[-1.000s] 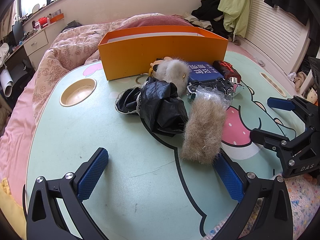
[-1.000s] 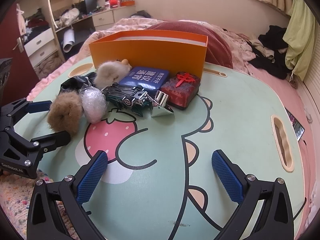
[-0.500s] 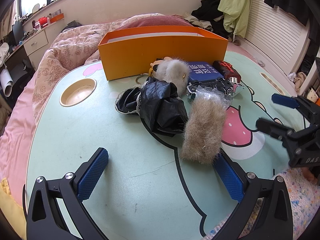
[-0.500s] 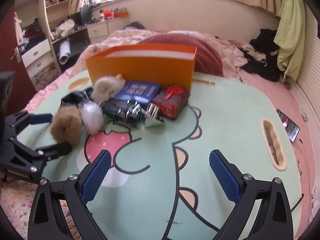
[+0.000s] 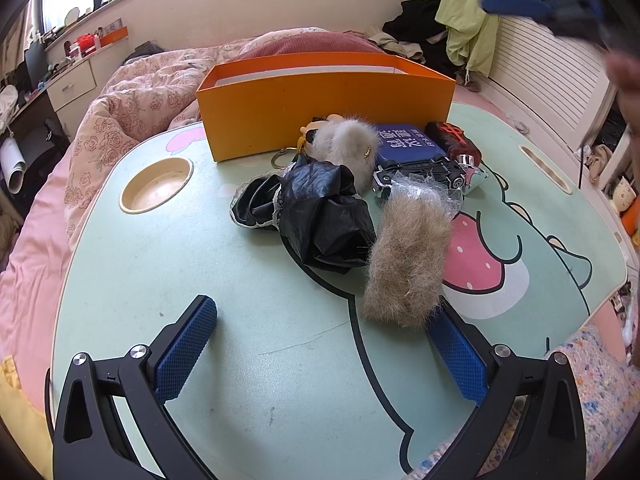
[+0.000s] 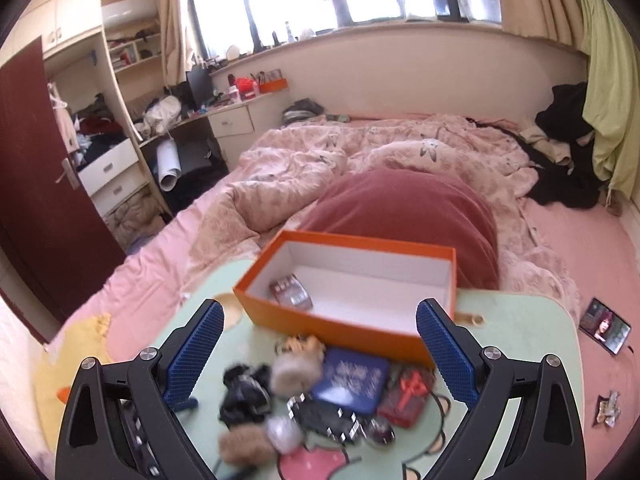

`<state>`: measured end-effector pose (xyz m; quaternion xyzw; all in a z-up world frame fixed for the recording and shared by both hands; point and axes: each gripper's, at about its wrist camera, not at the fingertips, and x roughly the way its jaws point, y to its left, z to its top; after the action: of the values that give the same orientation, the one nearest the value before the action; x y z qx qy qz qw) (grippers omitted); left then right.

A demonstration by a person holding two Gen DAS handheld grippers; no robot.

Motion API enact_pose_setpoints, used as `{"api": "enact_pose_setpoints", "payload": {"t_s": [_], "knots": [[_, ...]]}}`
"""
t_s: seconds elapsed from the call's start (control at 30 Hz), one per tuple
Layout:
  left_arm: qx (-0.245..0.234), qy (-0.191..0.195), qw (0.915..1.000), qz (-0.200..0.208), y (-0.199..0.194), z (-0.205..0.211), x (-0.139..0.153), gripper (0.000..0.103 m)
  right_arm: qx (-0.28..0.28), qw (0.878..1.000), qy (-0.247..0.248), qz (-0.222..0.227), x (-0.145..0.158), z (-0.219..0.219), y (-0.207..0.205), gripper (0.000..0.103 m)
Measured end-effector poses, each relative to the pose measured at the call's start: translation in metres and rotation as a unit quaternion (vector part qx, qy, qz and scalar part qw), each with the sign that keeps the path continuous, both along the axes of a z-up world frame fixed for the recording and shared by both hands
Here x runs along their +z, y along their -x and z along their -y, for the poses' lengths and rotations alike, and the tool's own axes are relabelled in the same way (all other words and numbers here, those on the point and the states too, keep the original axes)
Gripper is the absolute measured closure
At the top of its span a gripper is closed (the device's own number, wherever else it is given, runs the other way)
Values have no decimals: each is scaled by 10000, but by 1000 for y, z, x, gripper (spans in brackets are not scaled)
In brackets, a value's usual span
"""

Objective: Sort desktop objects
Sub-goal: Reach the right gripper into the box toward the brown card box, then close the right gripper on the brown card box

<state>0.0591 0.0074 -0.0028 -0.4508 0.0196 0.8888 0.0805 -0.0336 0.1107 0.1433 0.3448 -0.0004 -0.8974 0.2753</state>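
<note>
An orange box (image 5: 320,112) stands open at the far side of the green cartoon table (image 5: 240,320). In the right wrist view the orange box (image 6: 344,332) holds one small shiny item (image 6: 291,291). In front of it lie a black bag (image 5: 320,208), a brown fur tuft (image 5: 408,256), a grey pompom (image 5: 348,144), a blue case (image 5: 404,142), a red box (image 5: 452,140), a black toy car (image 5: 420,172) and bubble wrap (image 5: 432,192). My left gripper (image 5: 320,340) rests open, its right finger beside the fur. My right gripper (image 6: 320,344) hovers high above the pile, jaws closing with nothing between them.
A round cup recess (image 5: 156,184) sits at the table's left and a slot (image 5: 546,168) at its right. The table stands on a bed with a pink quilt (image 6: 360,160) and a red cushion (image 6: 412,208). A phone (image 6: 604,326) lies on the bed to the right.
The right gripper has risen from the table's right edge and tipped forward, so it now looks down into the orange box. The left gripper and the objects have not moved.
</note>
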Motion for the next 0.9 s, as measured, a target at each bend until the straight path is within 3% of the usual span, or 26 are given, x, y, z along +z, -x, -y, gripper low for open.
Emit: {"api": "enact_pose_setpoints", "payload": {"t_s": [0.1, 0.17, 0.27, 0.37, 0.57, 0.7, 0.8, 0.9], "knots": [[0, -1, 10000, -1, 0, 0, 0, 0, 97, 9993, -147, 335, 0, 22, 32, 6], [0, -3, 10000, -2, 0, 0, 0, 0, 329, 9960, -224, 802, -10, 38, 55, 6], [-2, -7, 10000, -6, 0, -1, 0, 0, 615, 9855, -146, 1577, -30, 58, 84, 6], [-5, -9, 10000, -12, 0, 0, 1, 0, 538, 9752, -81, 2146, -50, 67, 110, 6], [-3, -15, 10000, -19, 0, -1, 2, 0, 505, 9552, -349, 2895, -87, 97, 147, 25], [-7, -22, 10000, -23, 1, -1, 2, 0, 607, 9474, -745, 3053, -109, 122, 155, 28], [-8, -24, 10000, -25, 0, 0, 1, 0, 717, 9476, -1384, 2788, -119, 142, 153, 28], [-8, -29, 10000, -27, 1, -1, 2, 0, 1033, 9359, -2055, 2668, -135, 159, 149, 28]]}}
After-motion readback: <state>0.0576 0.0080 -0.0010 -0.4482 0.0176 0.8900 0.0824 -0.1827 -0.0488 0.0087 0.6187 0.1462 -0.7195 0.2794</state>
